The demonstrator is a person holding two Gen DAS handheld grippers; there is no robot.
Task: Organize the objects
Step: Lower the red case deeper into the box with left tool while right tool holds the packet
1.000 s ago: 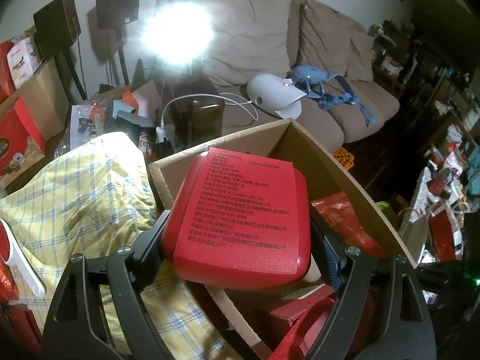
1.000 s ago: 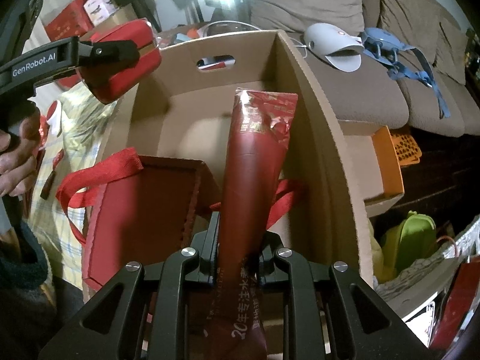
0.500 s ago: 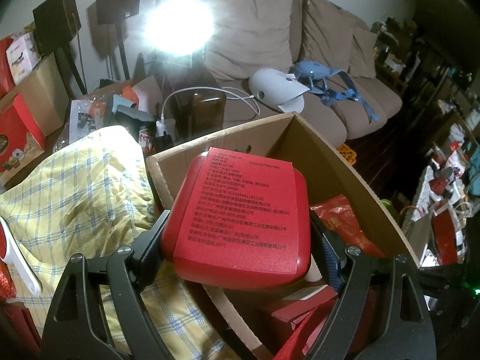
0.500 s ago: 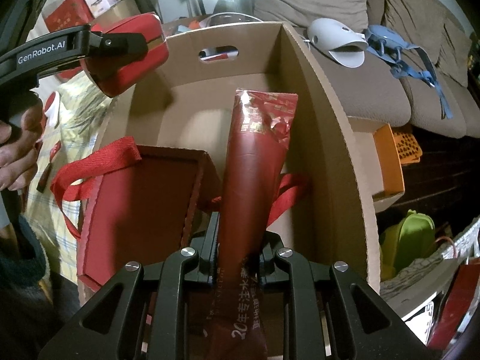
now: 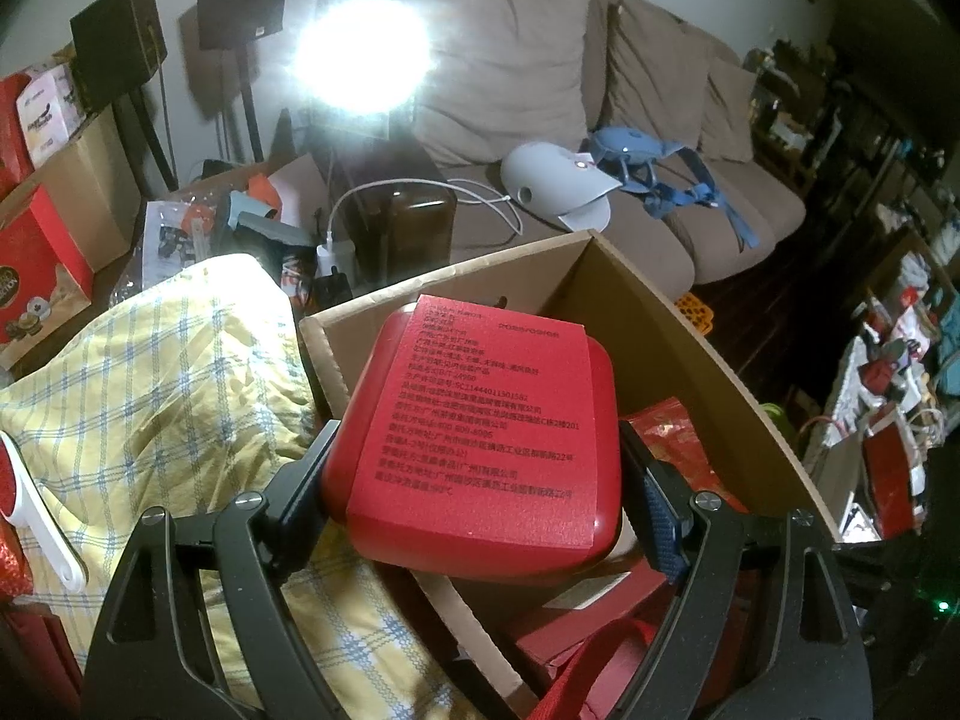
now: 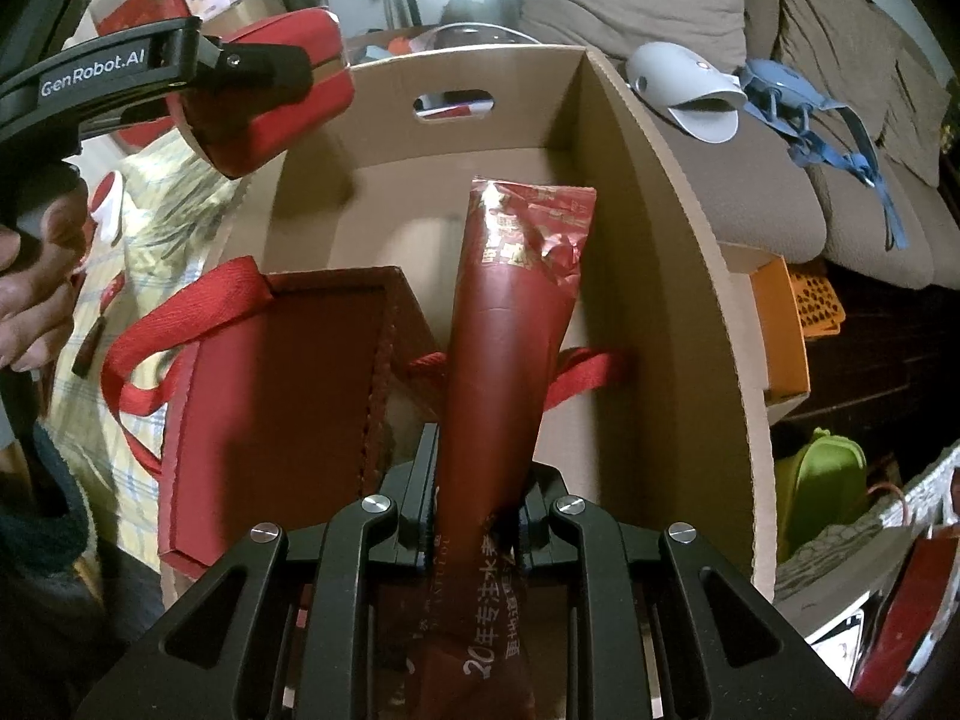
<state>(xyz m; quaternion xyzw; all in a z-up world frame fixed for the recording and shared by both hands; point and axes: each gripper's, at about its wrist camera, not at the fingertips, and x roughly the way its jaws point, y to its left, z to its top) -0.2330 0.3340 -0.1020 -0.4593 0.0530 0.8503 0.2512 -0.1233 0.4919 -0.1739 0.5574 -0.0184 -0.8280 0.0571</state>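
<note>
Left wrist view
- Left gripper (image 5: 474, 480): one, jaws spread wide and clamped on the two sides of the tin.
- Tin (image 5: 480, 426): one, red, rounded corners, printed label facing up; held over the near-left corner of the box.
- Box (image 5: 708, 348): one open cardboard carton; left rim passes under the tin, right wall runs off toward the lower right.
- Inside the box: the tip of a red pouch (image 5: 678, 438) to the right of the tin, red packaging below it.
- Cloth (image 5: 150, 390): one yellow checked sheet, lying against the box's left wall.
- Sofa (image 5: 630, 120): behind the box, carrying one white device (image 5: 552, 186) and one blue strap bundle (image 5: 660, 174).
- Only here: a bright lamp glare above, red cartons at the far left.

Right wrist view
- Right gripper (image 6: 474, 504): one, jaws narrow, pinching the pouch (image 6: 510, 336) near its lower end; the pouch points into the box (image 6: 678, 240).
- Bag (image 6: 270, 408): one flat red gift bag with two ribbon handles, filling the box's left half, just beside the pouch.
- Open room: bare cardboard floor at the far end, up to the wall with the handle slot, and a strip along the right wall.
- Tin (image 6: 270, 108): seen side-on in the left gripper (image 6: 264, 69), above the box's far-left rim.
- Only here: a hand (image 6: 30, 276) on the left gripper's grip, one orange crate (image 6: 798, 318) and one green item right of the box.
</note>
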